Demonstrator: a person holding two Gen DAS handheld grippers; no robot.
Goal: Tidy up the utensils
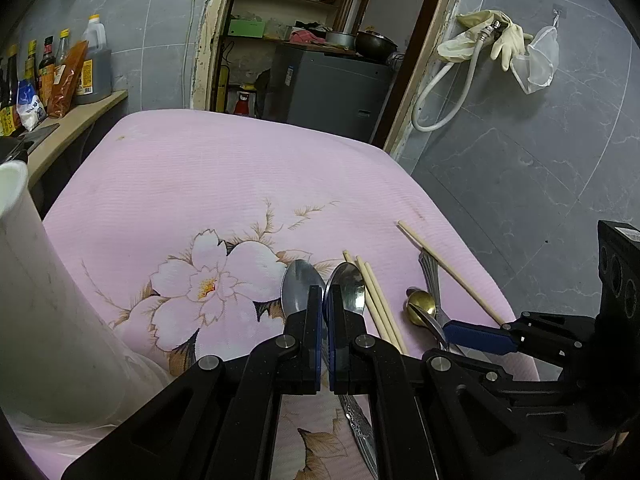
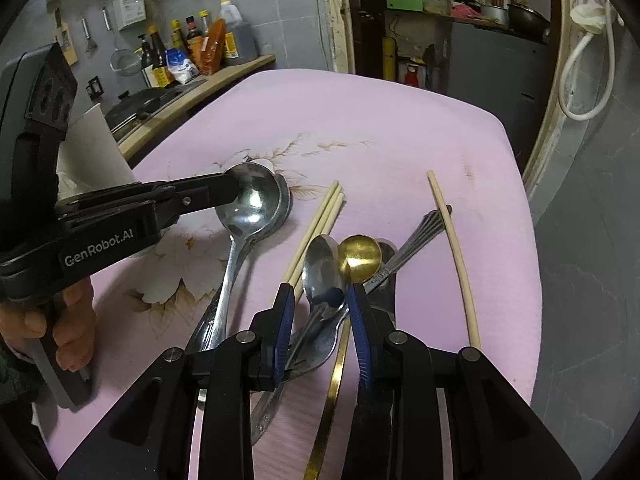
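On a pink flowered cloth (image 1: 200,180) lie two big steel spoons (image 1: 300,284), side by side in the left wrist view and overlapping in the right wrist view (image 2: 252,200). My left gripper (image 1: 324,292) is shut, its tips at their bowls; a hold on a rim does not show. My right gripper (image 2: 318,292) stands open over a heap of cutlery. A steel spoon (image 2: 324,268) and the handle of a gold spoon (image 2: 360,258) lie between its fingers, unpressed. Close-lying chopsticks (image 2: 316,236) rest left of the heap; a single chopstick (image 2: 452,256) lies right of it.
A tall white container (image 1: 40,300) stands at the cloth's left edge. Sauce bottles (image 1: 60,68) line a counter beyond it. An ornate steel handle (image 2: 424,228) sticks out of the heap. The cloth's right edge drops off just past the single chopstick. A hand (image 2: 72,332) holds the left gripper.
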